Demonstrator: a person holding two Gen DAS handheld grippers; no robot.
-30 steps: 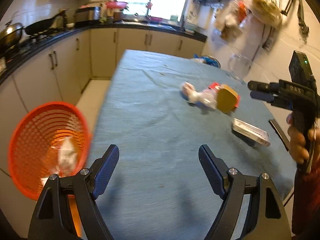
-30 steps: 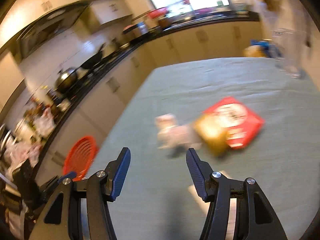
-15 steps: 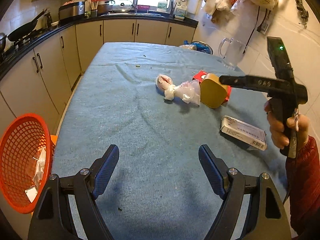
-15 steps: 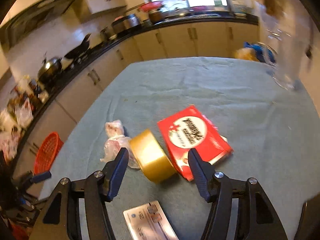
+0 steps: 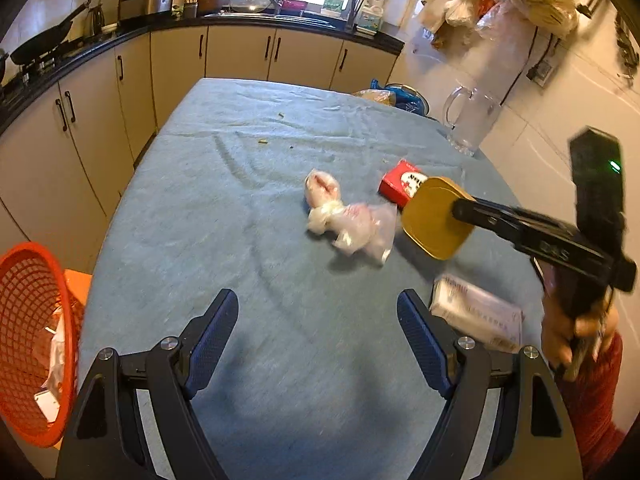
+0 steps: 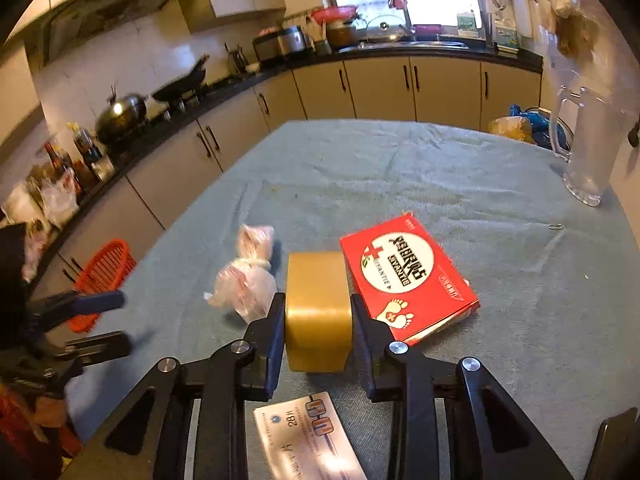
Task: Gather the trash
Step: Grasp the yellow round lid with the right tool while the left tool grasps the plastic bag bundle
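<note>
My right gripper (image 6: pixel 318 316) is shut on a roll of brown tape (image 6: pixel 318 316) standing on edge on the blue-grey tablecloth; the roll also shows in the left wrist view (image 5: pixel 434 218). A knotted clear plastic bag (image 6: pixel 248 280) lies just left of it, and it shows mid-table in the left wrist view (image 5: pixel 346 220). A red box (image 6: pixel 408 276) lies to the right. A white carton (image 6: pixel 308 436) lies under my right gripper. My left gripper (image 5: pixel 318 344) is open and empty above the near part of the table. An orange basket (image 5: pixel 28 340) with some trash stands off the table's left edge.
A clear glass jug (image 6: pixel 588 148) stands at the table's far right. Blue and yellow bags (image 6: pixel 528 126) lie at the far edge. Kitchen cabinets and a counter with pots (image 6: pixel 124 114) run along the left and back.
My right gripper has moved forward and closed on the tape roll. My left gripper has swung right and forward, away from the basket, staying open.
</note>
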